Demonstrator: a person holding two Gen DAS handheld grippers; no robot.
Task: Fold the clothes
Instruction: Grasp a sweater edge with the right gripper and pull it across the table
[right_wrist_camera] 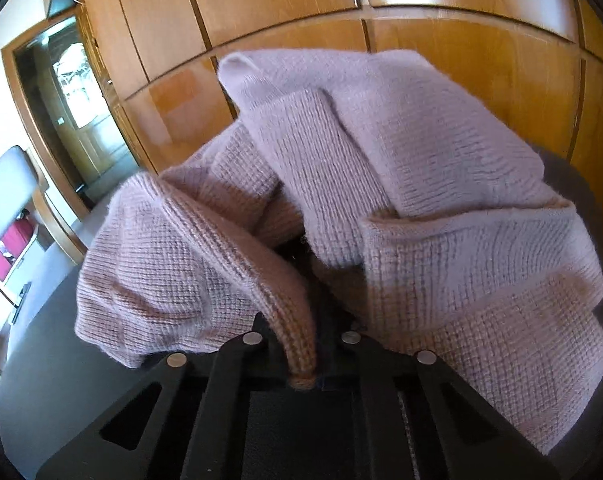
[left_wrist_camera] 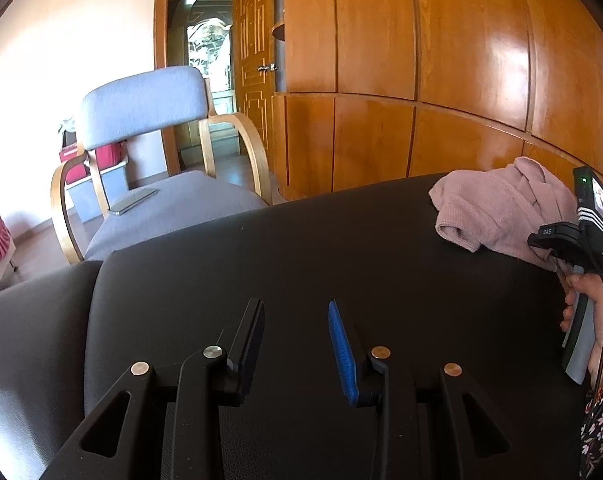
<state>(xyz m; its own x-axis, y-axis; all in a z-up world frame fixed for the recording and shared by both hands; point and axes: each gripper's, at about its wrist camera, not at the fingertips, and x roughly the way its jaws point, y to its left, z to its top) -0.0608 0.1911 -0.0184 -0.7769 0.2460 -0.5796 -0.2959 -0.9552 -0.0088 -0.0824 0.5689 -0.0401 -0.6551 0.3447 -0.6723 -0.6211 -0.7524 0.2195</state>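
pink knit sweater (right_wrist_camera: 381, 184) bunched at far right of black table (left_wrist_camera: 261, 248). ribbed hem clamped in right tongs (right_wrist_camera: 303, 344), garment draped over them. left tongs (left_wrist_camera: 297, 352) held half open, empty, well apart from sweater.

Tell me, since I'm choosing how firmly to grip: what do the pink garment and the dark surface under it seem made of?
Pink garment: knitted, probably wool or acrylic; visible stitch rows, ribbed edge, fuzzy matte nap.
Dark surface: likely leather or faux leather; fine grain, soft sheen, padded rounded edges.
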